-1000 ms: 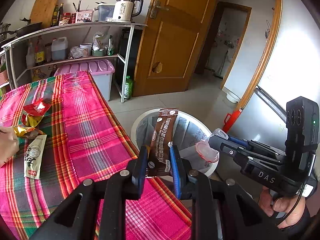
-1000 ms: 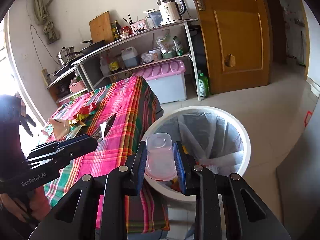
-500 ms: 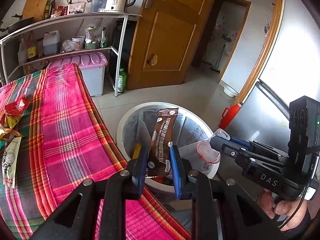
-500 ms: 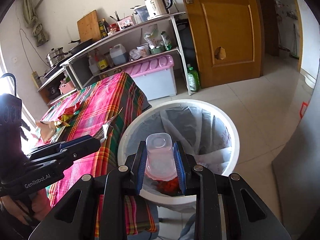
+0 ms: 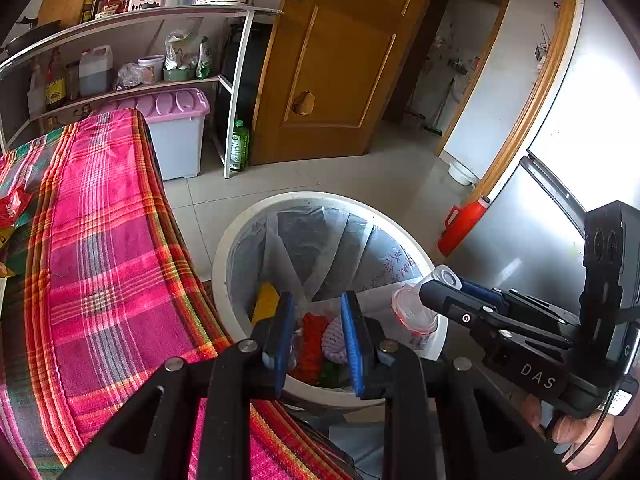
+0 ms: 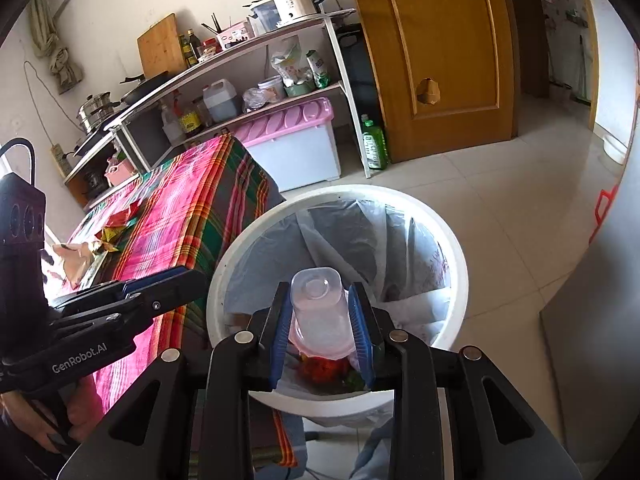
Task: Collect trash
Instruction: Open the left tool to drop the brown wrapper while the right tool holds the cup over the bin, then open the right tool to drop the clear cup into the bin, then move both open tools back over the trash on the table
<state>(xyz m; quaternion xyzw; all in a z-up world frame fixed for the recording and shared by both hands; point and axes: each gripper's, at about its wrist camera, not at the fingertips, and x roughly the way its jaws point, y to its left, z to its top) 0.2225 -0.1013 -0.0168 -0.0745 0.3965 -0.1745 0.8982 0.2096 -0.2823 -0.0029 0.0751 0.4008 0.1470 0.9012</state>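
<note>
Both grippers hang over the round white plastic bin lined with a thin grey bag (image 6: 460,280), which stands on the tiled floor just beside the table under its pink and green plaid cloth (image 5: 100,260). The right gripper (image 6: 322,330) is clamped on a small clear plastic cup with a pinkish rim (image 6: 320,312), one blue pad (image 6: 280,332) pressed to each side of its wall, the cup's base pointing away and its mouth toward the bin's contents. I'd judge that cup featherlight and thin-walled: it should flex under a squeeze, feel a little slick, and crack if crushed, so holding it across the middle of the wall, as it is held now, looks sensible, and letting go here should drop it straight in. The left gripper (image 5: 316,332) has nothing between its blue pads; its jaws stand part-way apart above red, yellow and pale purple rubbish at the bottom of the bin. Further back on the cloth lie more crumpled wrappers, one red foil (image 5: 14,204) and some gold foil (image 6: 106,236). Those look weightless, limp and crinkly; pinching a raised fold or an edge would likely serve better than pressing flat on them, since a flat foil could slide on the cloth.
</note>
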